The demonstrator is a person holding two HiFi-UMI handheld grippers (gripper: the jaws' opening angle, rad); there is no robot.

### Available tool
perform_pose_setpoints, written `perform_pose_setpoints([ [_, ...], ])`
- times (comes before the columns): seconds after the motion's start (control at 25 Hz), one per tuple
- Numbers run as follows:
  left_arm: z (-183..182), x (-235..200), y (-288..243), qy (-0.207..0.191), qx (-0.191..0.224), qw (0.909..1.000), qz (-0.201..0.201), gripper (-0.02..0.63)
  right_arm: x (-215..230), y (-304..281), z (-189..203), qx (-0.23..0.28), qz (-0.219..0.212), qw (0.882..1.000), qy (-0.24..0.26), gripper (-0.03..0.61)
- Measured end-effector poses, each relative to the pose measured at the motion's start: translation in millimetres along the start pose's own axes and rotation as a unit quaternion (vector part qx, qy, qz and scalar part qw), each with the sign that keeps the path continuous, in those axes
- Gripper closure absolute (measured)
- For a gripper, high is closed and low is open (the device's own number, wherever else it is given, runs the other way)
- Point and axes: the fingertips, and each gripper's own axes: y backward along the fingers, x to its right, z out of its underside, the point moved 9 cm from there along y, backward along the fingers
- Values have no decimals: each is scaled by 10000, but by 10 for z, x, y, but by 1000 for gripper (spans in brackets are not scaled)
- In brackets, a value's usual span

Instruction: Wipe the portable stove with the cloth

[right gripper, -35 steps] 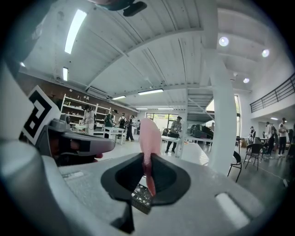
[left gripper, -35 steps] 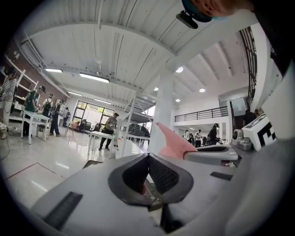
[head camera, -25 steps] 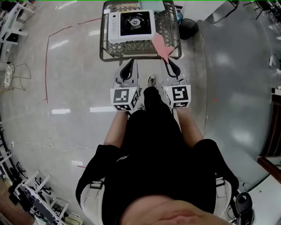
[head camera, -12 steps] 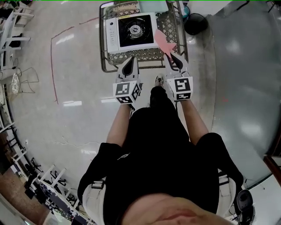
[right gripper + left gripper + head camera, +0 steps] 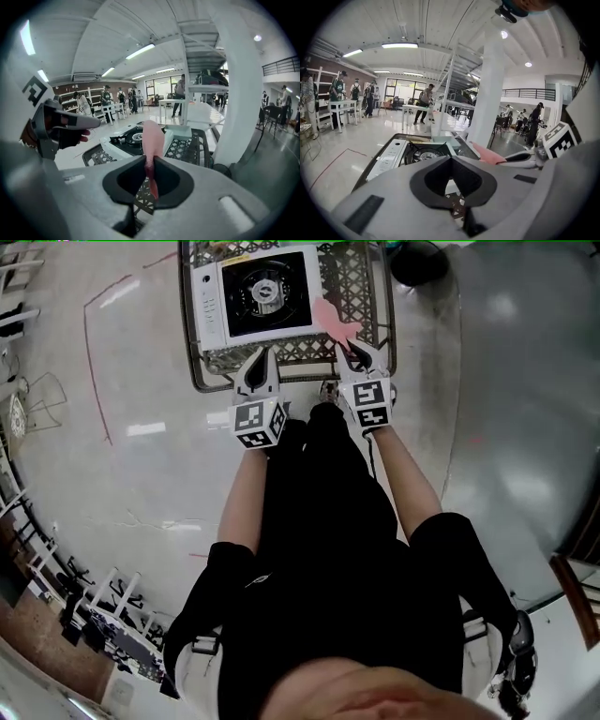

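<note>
A white portable stove [image 5: 253, 292] with a black top and a round burner sits on a metal lattice table [image 5: 361, 282]. My right gripper [image 5: 354, 354] is shut on a pink cloth [image 5: 330, 320], which sticks up out of the jaws and hangs over the table by the stove's right edge. In the right gripper view the cloth [image 5: 152, 140] is pinched between the pads, with the stove [image 5: 125, 138] beyond it. My left gripper [image 5: 255, 360] is shut and empty at the table's near edge, in front of the stove [image 5: 417, 154].
A pale teal tray [image 5: 178, 132] lies on the table behind the stove. A black round bin [image 5: 417, 259] stands on the floor right of the table, next to a white pillar [image 5: 490, 93]. Red tape [image 5: 94, 352] marks the floor at left. People stand at distant tables.
Both grippers have moved forward and down to the table's near edge. The cloth has travelled with the right gripper and now sits beside the stove's right edge.
</note>
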Motion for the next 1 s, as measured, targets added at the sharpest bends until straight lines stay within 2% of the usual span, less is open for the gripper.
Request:
perform_pose_setpoints([
  [0.44,446,-388,-244,249,-170,9995,15,614,-166,-712,563,-817,63,9966,-66,537],
  [0.64,475,-597,-349,354,-258,9990,107,614,-206,-939,595,-1114,217,9935,85,535],
  [1.0,575,-824,-458,438,-337,9983,207,614,-377,-1103,624,-1227,275,9920,-103,532],
])
